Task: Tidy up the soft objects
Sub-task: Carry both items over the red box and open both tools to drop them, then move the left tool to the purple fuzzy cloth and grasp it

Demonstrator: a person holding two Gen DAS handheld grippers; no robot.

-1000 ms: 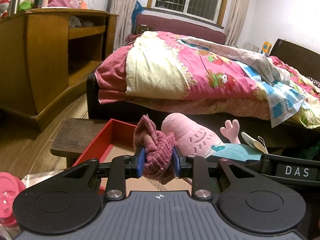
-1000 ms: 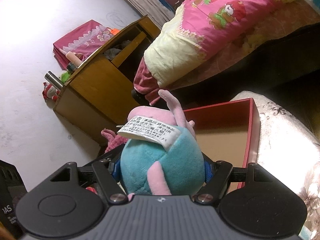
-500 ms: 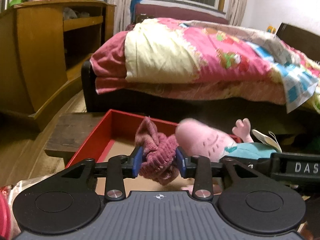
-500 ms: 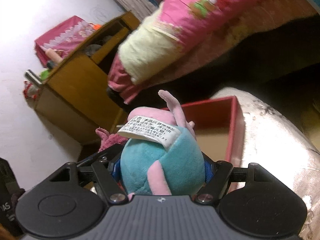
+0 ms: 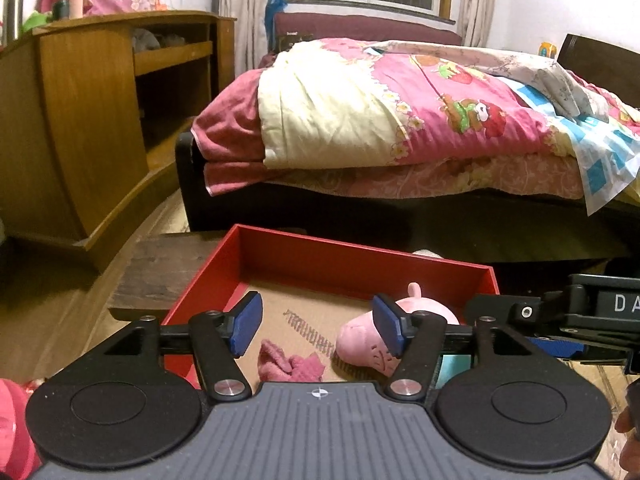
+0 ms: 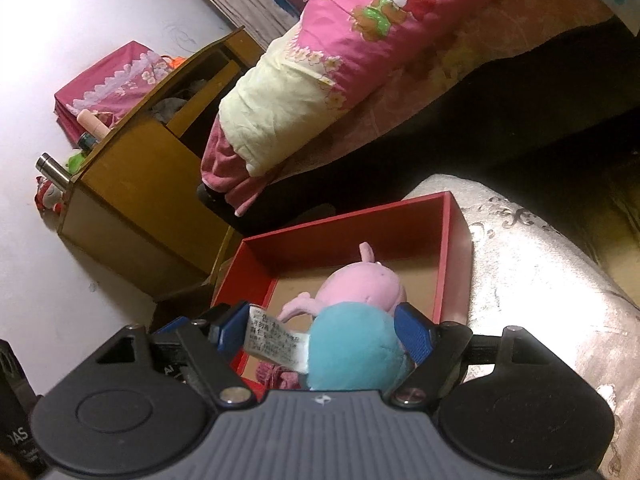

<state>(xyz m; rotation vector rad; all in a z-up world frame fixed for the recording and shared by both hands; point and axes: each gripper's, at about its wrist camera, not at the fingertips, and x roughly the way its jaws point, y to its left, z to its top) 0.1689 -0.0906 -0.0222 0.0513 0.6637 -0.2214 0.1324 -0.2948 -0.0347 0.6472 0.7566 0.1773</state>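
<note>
The left black plastic two-finger gripper has two round black discs at its sides and a grey ribbed plate in the middle, which carries a small white cross mark. Its black finger links are fixed with silver round screws, and its fingertips carry blue ribbed pads. The right black plastic two-finger gripper has the same build. In the left wrist view, its side shows white letters "DA".
</note>
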